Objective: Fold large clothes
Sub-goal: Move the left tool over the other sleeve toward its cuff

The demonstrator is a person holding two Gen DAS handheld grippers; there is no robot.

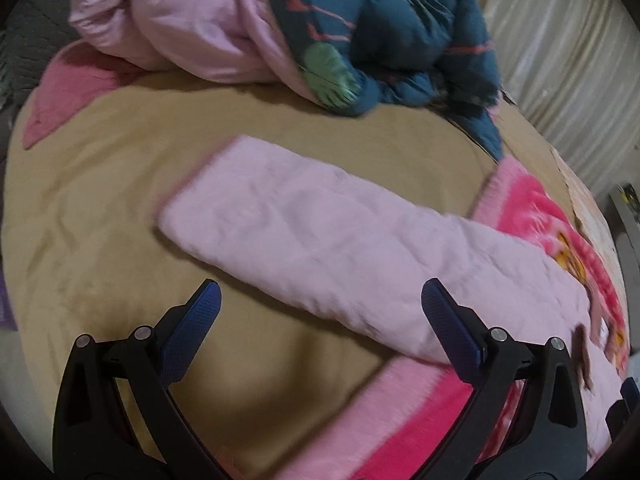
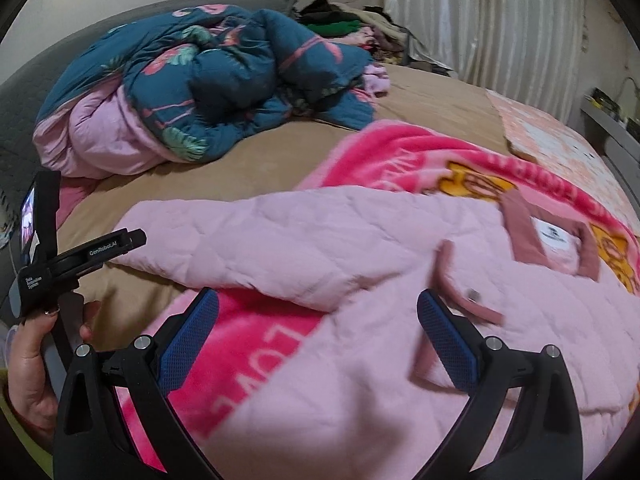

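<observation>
A pale pink quilted jacket lies on the bed, its body over a bright pink blanket. One sleeve stretches left across the tan sheet. The collar with a white label faces up at the right. My left gripper is open and empty, hovering just in front of the sleeve. My right gripper is open and empty above the jacket's body, near a snap tab. The left gripper also shows in the right wrist view, held in a hand at the far left.
A crumpled teal-and-pink comforter is heaped at the head of the bed, also in the left wrist view. A pile of clothes sits behind it. White curtains hang at the right. A pink pillow corner lies at the left.
</observation>
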